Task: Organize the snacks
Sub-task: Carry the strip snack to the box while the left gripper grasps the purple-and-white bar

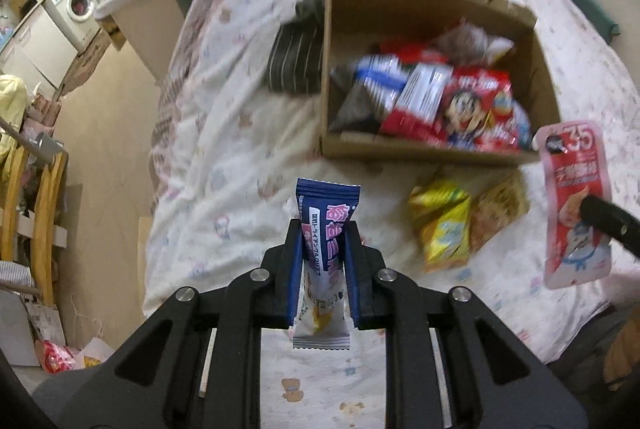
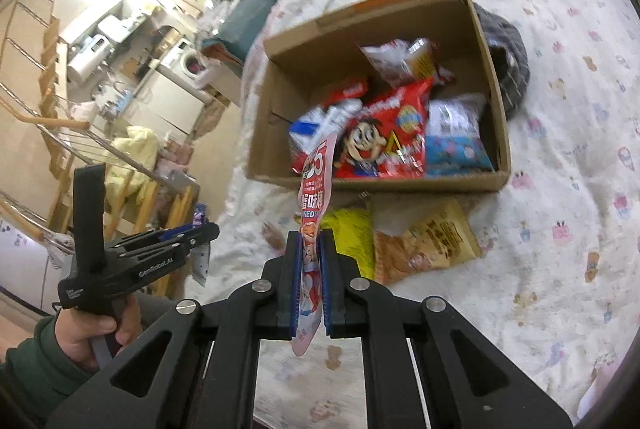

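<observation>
The left gripper (image 1: pixel 323 229) is clenching a blue-and-white snack bar (image 1: pixel 325 249) between its blue pads, the wrapper sticking up past the fingertips and hanging below them. The right gripper (image 2: pixel 311 241) is pinching a pink snack pouch (image 2: pixel 314 197) edge-on, so its own camera is showing only a thin strip of it; the left wrist view is showing the pouch's flat printed face off to its right, with one dark finger of the right gripper crossing it. The right wrist view is also catching the left gripper from the side, down to its left, with the person's hand (image 2: pixel 86 333) wrapping the handle and a green sleeve behind. Just ahead of both grippers, a yellow bag (image 1: pixel 440 225) and a tan bag (image 1: pixel 498 209) are lying side by side on the bed (image 1: pixel 240 133). Beyond them, an open cardboard box (image 1: pixel 424 145) is sitting on the patterned white bedspread, holding a heap of red, blue and white snack packs (image 2: pixel 384 133). A dark striped cloth (image 1: pixel 296 57) is lying against the box's outer wall. Farther off to the left, a washing machine (image 1: pixel 74 3) is standing among cluttered shelves.
</observation>
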### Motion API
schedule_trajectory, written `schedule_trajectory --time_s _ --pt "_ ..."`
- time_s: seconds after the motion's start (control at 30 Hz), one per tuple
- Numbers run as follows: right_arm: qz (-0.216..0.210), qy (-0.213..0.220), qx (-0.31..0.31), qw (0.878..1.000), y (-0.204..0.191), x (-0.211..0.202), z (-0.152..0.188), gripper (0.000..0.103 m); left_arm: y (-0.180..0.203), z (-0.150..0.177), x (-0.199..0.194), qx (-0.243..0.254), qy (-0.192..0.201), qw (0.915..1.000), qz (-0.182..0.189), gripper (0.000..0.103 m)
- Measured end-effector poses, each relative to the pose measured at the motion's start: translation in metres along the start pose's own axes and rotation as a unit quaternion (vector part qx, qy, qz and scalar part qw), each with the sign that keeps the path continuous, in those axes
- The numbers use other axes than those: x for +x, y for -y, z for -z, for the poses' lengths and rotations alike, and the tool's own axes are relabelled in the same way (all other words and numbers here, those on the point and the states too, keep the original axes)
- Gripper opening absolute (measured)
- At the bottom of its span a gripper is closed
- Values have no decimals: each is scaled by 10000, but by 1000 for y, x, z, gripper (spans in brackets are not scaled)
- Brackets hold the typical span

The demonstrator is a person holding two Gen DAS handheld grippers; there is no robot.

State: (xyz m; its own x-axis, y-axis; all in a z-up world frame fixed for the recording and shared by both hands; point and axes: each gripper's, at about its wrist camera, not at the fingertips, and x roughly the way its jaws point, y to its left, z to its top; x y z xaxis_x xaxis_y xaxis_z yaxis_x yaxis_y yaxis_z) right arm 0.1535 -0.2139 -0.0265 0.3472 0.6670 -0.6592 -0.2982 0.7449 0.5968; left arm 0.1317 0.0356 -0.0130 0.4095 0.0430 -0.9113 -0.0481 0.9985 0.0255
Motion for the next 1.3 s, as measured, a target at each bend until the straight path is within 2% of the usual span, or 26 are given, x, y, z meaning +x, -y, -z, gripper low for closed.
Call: schedule_trajectory --time_s 0.17,0.43,0.7,0.97,1.2,1.3 --pt "-98 260 133 9995 5 -11 -11 9 5 -28 -8 267 332 9990 -119 16" --pt "-9 664 486 9966 29 -26 -38 9 18 -65 -12 215 618 9977 167 16" --pt "228 1039 670 9921 53 -36 -76 9 28 -87 -8 185 758 9960 426 16" --pt "566 920 635 9921 69 -16 -98 9 27 -112 14 -31 773 9949 641 16" --pt "609 664 599 9941 68 9 -99 9 26 -120 36 -114 822 9926 889 16" --pt "601 581 622 9946 68 17 -94 9 23 -122 39 -154 901 9930 752 16"
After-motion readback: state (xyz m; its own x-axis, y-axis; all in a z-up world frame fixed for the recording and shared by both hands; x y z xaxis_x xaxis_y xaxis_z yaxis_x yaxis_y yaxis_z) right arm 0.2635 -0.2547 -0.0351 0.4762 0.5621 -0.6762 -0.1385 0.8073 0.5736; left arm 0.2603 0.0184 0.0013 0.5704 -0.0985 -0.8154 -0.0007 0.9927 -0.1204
